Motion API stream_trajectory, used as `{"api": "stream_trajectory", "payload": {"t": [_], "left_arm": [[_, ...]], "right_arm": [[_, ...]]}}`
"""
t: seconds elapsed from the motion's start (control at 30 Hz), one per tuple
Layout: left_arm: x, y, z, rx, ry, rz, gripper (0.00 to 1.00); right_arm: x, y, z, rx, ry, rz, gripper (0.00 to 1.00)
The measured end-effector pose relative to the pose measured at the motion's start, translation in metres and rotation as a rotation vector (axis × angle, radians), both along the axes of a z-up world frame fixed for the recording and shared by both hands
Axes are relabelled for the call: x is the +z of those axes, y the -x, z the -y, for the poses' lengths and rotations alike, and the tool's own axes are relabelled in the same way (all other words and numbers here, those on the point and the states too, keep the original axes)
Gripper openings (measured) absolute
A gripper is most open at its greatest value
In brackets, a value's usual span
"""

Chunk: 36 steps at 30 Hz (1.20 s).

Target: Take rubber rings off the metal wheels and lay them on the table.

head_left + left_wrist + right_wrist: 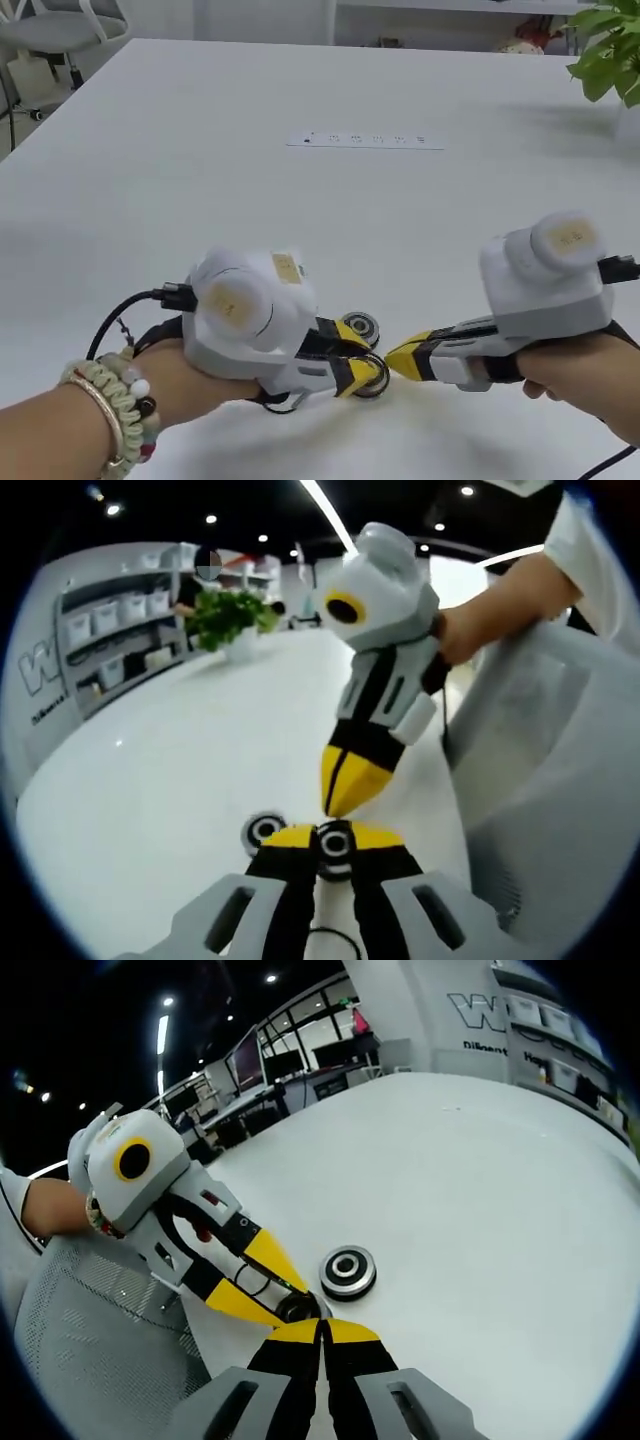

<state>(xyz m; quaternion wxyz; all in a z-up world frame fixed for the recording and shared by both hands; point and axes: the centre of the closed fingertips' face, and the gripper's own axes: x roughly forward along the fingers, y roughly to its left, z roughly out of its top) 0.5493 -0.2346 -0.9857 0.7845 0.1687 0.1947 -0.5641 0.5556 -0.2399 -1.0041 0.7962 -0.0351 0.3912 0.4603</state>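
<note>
My left gripper [366,360] is shut on a small metal wheel [374,385] with a dark rubber ring, held just above the white table [300,200]. In the left gripper view that wheel [335,843] sits between my yellow tips. My right gripper [392,362] comes in from the right with its jaws shut, the tips against the held wheel [298,1307]; I cannot tell whether they pinch the ring. A second wheel [360,327] lies flat on the table just behind the held one, and it appears as the second wheel [348,1272] in the right gripper view.
A thin black loop [285,404] lies on the table under the left gripper. A white power strip [365,140] sits mid-table farther back. A green plant [610,50] stands at the far right, and a chair [60,30] is off the far left corner.
</note>
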Motion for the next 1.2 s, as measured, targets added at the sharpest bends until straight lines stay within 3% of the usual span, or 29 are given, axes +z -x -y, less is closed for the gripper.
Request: {"api": "stream_trajectory", "payload": {"t": [0.2,0.27,0.6,0.8,0.97,1.2], "left_arm": [[0.011,-0.007,-0.005,0.022,0.022,0.013,0.16],[0.015,-0.01,-0.008,0.029,0.018,0.029,0.18],[0.04,-0.029,-0.031,0.102,0.038,0.093,0.2],[0.056,-0.04,-0.048,0.164,0.083,0.075,0.24],[0.077,-0.039,-0.06,0.178,0.12,0.035,0.34],[0.106,-0.024,-0.083,0.164,0.12,0.074,0.48]], "right_arm": [[0.001,0.003,-0.004,0.021,-0.011,0.005,0.0],[0.0,0.003,-0.006,0.045,0.01,0.049,0.01],[0.007,0.007,-0.015,0.062,-0.031,0.044,0.05],[-0.001,0.014,-0.018,0.127,0.026,0.075,0.03],[0.0,0.013,-0.017,0.13,0.032,0.087,0.0],[0.004,0.011,-0.017,0.113,0.01,0.078,0.0]]}}
